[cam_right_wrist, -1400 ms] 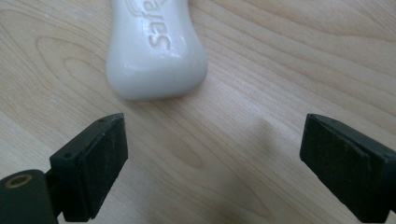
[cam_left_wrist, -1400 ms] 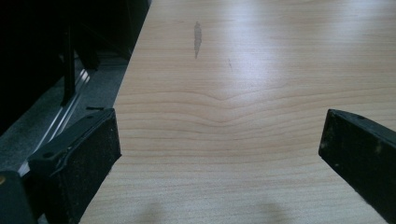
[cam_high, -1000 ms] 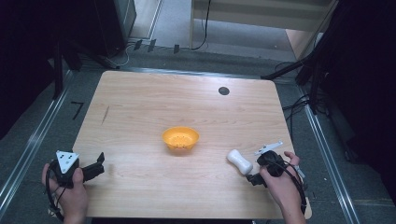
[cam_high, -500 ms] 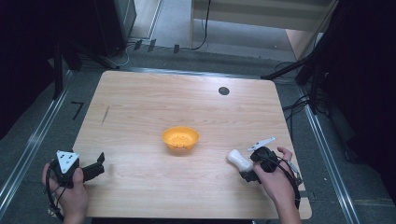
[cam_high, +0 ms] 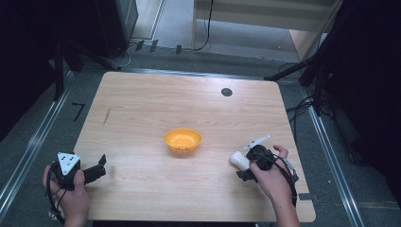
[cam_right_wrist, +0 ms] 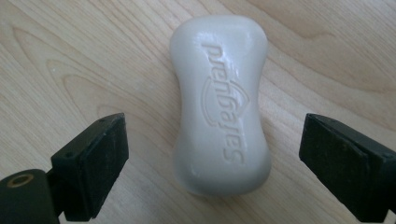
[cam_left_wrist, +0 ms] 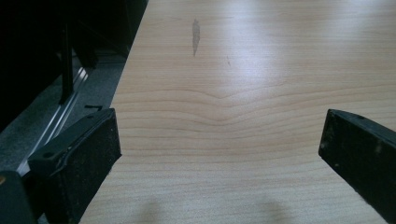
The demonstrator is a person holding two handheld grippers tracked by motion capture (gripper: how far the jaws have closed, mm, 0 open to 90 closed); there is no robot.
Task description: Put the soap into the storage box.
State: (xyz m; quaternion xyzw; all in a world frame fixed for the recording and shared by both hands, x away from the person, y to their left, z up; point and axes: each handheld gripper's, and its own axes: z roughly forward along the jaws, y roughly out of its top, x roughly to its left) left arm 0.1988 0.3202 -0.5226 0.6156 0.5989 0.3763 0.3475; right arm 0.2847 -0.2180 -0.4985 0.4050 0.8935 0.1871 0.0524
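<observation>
Right of the orange bowl (cam_high: 182,140), the right tool (cam_right_wrist: 212,140) straddles a white soap bar (cam_right_wrist: 219,105), jaws wide, untouching.

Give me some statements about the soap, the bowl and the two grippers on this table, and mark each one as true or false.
1. The white soap bar lies flat on the wooden table, between the open jaws of the right gripper. True.
2. The right gripper's pads press on the soap bar. False: there is a gap of bare wood on each side of it.
3. The orange bowl stands near the middle of the table with nothing in it. True.
4. The left gripper holds a sponge. False: its jaws are open with nothing but table between them.
5. The soap bar is inside the bowl. False: it lies on the table to the right of the bowl in the high view.
</observation>
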